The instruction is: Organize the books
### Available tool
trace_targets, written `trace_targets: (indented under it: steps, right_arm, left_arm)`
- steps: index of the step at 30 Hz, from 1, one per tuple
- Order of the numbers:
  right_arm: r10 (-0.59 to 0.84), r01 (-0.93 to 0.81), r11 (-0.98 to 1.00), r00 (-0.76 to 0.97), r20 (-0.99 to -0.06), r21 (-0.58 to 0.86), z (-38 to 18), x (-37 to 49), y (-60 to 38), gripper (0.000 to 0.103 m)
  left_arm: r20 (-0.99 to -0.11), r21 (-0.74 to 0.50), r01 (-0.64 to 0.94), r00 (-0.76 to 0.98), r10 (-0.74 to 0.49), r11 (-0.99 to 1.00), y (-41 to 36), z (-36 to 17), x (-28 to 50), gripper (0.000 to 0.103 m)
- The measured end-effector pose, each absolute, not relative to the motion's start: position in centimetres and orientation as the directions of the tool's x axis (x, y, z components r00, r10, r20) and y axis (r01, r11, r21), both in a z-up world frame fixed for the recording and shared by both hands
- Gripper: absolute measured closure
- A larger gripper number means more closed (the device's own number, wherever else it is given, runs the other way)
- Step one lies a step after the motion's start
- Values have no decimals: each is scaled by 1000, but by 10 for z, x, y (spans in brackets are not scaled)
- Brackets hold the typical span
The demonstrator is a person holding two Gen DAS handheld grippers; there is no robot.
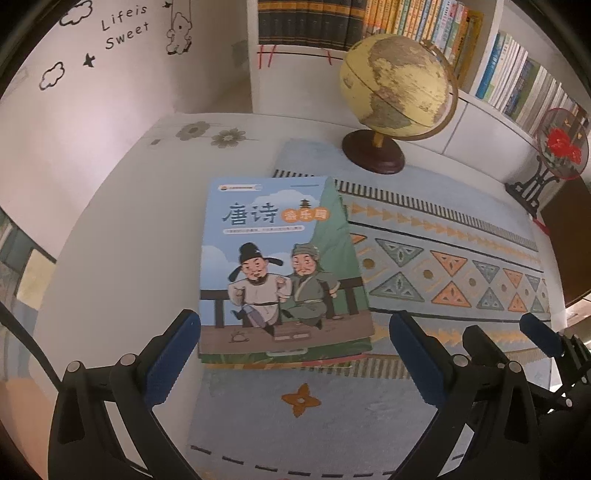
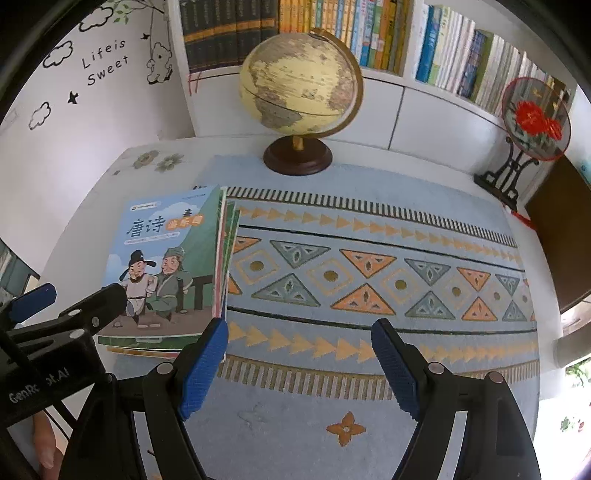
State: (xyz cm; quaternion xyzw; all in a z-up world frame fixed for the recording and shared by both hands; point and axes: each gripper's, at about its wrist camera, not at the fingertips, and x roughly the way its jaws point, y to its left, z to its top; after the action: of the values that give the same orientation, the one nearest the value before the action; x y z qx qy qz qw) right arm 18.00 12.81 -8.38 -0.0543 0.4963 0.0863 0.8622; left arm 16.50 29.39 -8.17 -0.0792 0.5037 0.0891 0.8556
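Observation:
A stack of thin picture books (image 1: 280,266) lies flat on the patterned mat. The top cover is blue with two cartoon men. It also shows at the left of the right wrist view (image 2: 162,269). My left gripper (image 1: 295,354) is open, its blue pads just short of the stack's near edge, one on each side. My right gripper (image 2: 299,365) is open and empty over the mat, to the right of the stack. Its left pad (image 2: 203,365) is near the stack's near right corner. The right gripper also shows at the right edge of the left wrist view (image 1: 517,343).
A globe (image 1: 397,86) on a dark wooden base stands at the back of the blue patterned mat (image 1: 461,266). A round red-flower fan on a black stand (image 2: 532,122) is at the back right. Bookshelves (image 2: 369,33) full of upright books line the wall behind.

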Motion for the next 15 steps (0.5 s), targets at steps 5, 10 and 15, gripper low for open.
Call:
trace_targets:
  steps: [5, 10, 15]
  right_arm:
    - [86, -178, 984, 492, -866, -3, -82, 179, 114, 25]
    - [80, -157, 988, 494, -866, 1, -80, 176, 102, 25]
    - [93, -159, 987, 483, -870, 17, -82, 171, 97, 25]
  left_arm:
    - [-874, -54, -209, 484, 55, 976, 283, -79, 168, 1]
    - [-875, -58, -198, 483, 46, 979, 273, -78, 167, 1]
    - [-867, -50, -197, 495, 56, 979, 268, -73, 164, 1]
